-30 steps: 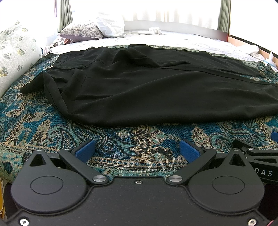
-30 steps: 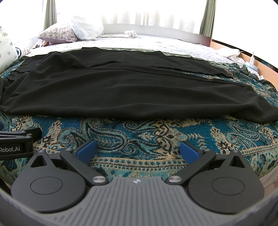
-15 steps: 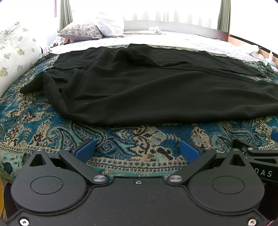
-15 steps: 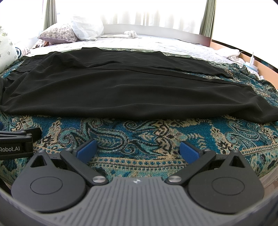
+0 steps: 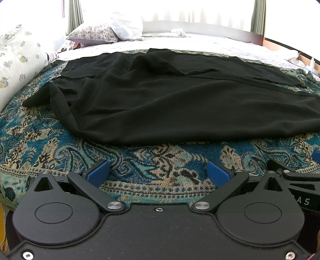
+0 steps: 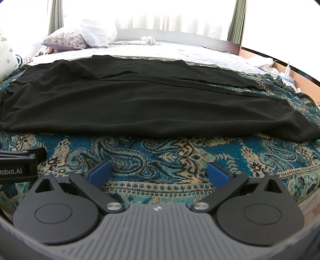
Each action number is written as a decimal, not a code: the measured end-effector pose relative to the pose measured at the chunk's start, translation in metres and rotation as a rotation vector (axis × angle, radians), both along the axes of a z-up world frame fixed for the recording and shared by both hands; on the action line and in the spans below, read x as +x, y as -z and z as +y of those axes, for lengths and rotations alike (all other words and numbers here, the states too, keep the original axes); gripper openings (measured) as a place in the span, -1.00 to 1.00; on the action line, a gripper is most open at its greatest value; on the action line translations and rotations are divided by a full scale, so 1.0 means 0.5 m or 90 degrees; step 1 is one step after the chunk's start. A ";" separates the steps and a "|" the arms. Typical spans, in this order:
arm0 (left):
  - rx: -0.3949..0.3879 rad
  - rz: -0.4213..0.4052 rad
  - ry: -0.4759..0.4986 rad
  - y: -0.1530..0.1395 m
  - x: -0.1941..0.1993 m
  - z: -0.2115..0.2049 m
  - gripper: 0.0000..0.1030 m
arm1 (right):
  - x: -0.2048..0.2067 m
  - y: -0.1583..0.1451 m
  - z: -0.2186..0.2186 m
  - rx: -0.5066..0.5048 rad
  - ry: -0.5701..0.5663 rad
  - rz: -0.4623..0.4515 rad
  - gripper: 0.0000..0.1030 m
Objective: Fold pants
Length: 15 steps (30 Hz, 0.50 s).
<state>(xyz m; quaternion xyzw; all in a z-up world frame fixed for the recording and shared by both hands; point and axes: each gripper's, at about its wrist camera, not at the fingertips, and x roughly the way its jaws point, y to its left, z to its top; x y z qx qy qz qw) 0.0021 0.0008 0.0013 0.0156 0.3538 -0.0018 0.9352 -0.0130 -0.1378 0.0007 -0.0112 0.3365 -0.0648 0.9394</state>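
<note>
The left tool [image 5: 158,173] is seen at the bottom of the left wrist view with its two blue pads [image 5: 99,173] spread wide, and nothing is held between them. Below the pads only the patterned teal bedspread [image 5: 150,162] is seen. At the lower right edge of that view part of the right tool [image 5: 296,178] is visible, just beside the left one.

The right tool [image 6: 158,173] is likewise spread wide at the bottom of the right wrist view, its blue pads [image 6: 218,175] apart and empty, with the bedspread [image 6: 160,154] beneath. At the lower left edge of this view a black part of the left tool [image 6: 20,162] bearing white lettering is seen.

Beyond both tools the black pants [image 5: 170,100] are laid flat across the middle of the frame, on the bedspread and apart from the pads. In the left wrist view the wider end is at the left of the frame, with a fold of cloth raised along its near left edge. In the right wrist view the pants [image 6: 150,100] stretch from the left edge towards the right, where the leg ends are found.

Further back, a white sheet [image 6: 180,50] is seen, and pillows [image 5: 104,33] are stacked at the upper left. Bright curtains [image 6: 170,16] fill the top of the frame.
</note>
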 end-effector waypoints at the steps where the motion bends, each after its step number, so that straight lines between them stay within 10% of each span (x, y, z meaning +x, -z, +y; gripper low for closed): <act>1: -0.001 0.005 -0.001 -0.002 0.004 0.000 1.00 | -0.006 0.004 0.002 0.001 0.000 -0.003 1.00; 10: -0.005 0.036 -0.012 -0.017 0.046 0.015 0.99 | -0.022 0.007 -0.015 0.023 -0.005 -0.043 1.00; 15: -0.072 -0.003 -0.043 -0.066 0.064 0.094 0.58 | -0.024 -0.015 -0.081 0.070 0.037 -0.078 1.00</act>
